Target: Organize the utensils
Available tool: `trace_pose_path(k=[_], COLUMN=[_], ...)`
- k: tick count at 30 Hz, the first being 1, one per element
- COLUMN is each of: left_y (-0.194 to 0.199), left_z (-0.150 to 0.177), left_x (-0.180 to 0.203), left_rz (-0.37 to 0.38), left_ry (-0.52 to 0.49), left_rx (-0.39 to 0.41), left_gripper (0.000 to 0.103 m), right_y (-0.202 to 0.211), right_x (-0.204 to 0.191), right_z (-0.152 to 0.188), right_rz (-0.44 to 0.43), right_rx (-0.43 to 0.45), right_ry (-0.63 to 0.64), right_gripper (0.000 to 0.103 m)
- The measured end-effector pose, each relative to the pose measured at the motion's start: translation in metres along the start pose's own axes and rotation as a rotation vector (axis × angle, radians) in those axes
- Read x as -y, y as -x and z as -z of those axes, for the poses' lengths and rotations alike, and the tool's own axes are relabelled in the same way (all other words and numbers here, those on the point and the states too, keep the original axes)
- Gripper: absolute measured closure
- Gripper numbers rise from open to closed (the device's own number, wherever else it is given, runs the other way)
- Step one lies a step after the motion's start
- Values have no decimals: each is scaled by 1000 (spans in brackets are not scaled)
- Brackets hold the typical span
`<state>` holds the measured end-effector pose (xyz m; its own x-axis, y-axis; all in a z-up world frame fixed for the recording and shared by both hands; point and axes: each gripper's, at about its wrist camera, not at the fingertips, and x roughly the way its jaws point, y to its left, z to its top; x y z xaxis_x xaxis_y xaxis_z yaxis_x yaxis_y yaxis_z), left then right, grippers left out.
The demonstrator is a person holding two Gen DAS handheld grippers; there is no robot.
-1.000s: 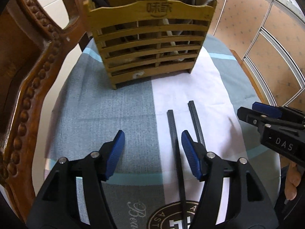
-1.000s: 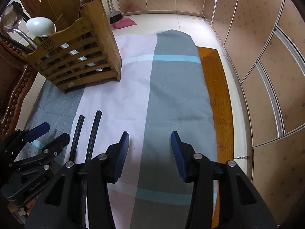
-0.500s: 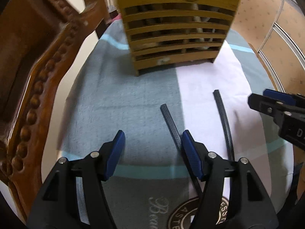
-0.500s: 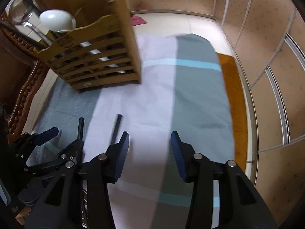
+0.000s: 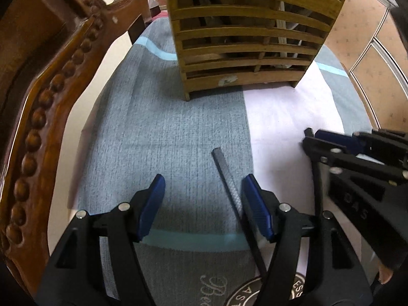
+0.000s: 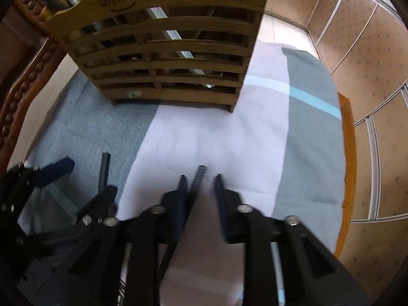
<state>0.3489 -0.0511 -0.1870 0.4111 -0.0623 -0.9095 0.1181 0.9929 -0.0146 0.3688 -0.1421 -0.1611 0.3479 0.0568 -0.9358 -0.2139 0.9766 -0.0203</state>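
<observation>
Lying between the narrowing right gripper [image 6: 199, 181] jaws: one black chopstick [image 6: 200, 176].

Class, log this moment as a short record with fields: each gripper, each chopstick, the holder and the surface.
left gripper: open, one black chopstick lying against its right pad
right gripper: jaws just closing around the other chopstick, a gap still showing
holder: slatted wooden utensil rack standing upright, utensils inside
surface: grey, white and blue cloth

left gripper [image 5: 202, 199]: black frame | blue pads | silver screws | right gripper [image 6: 199, 182]: same
</observation>
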Motion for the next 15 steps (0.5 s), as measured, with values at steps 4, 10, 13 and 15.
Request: trace_pose_path(k=[4,10,13,15], left_y=[1,4,3,3], left_z=[-2,2,4,3], left_x=[7,15,18,19], left_rz=[18,47,56,57], left_ry=[-30,-89,-98,-102], left_rx=[14,14,7,4], left_gripper=[56,70,70,70], right_y=[8,21,25,26], right_x=[6,29,38,40], right_z=[14,39,45,46], right_rz=[1,-13,-17,-16], right_rx=[-1,-4,-1,0], right_ry=[11,-4,-13,-16], right_gripper=[90,90,90,90])
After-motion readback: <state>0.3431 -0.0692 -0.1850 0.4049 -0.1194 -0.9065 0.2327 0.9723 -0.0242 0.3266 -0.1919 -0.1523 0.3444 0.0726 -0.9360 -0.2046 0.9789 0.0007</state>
